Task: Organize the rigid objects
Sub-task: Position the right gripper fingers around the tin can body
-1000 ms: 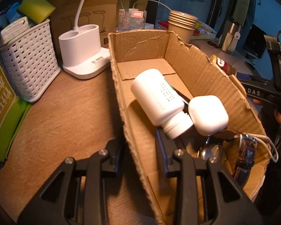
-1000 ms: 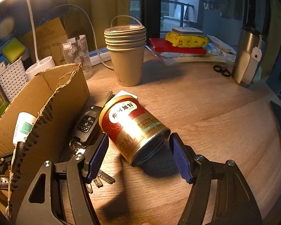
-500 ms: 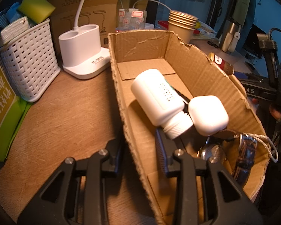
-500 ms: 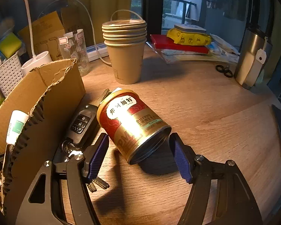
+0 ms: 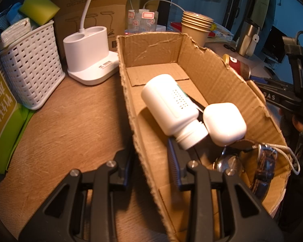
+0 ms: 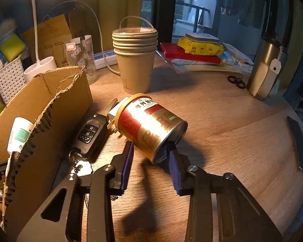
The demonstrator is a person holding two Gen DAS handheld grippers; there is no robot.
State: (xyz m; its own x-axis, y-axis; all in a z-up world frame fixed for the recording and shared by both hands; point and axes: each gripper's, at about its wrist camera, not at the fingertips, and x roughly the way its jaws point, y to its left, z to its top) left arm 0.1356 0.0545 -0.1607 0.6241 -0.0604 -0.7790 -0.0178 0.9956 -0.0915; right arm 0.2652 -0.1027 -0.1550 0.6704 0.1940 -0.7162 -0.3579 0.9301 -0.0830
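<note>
My left gripper [image 5: 151, 161] is pinched narrow on the near side wall of the cardboard box [image 5: 222, 74]: one finger outside against the table [image 5: 74, 117], the other inside the box. The wall sits between the pads, gripped.

Inside the box: a white pill bottle [image 5: 171, 109] lying on its side, cap toward me; a white earbud case [image 5: 225, 124] touching the cap; a watch [image 5: 264, 167] and a grey cord [image 5: 282, 151] at the near right corner.

My right gripper [image 6: 150, 157] is closing on the red-and-gold tin can [image 6: 151, 129]. The can lies tilted on its side just outside the box, open end toward me. One blue pad is under its outer wall, the other reaches into the open mouth, so the rim is between them. Whether the pads press yet, I cannot tell for sure.

Beside the can, against the box wall: a black car key [image 6: 89, 133] with its key bunch. Behind: a stack of paper cups [image 6: 135, 56], upright.
</note>
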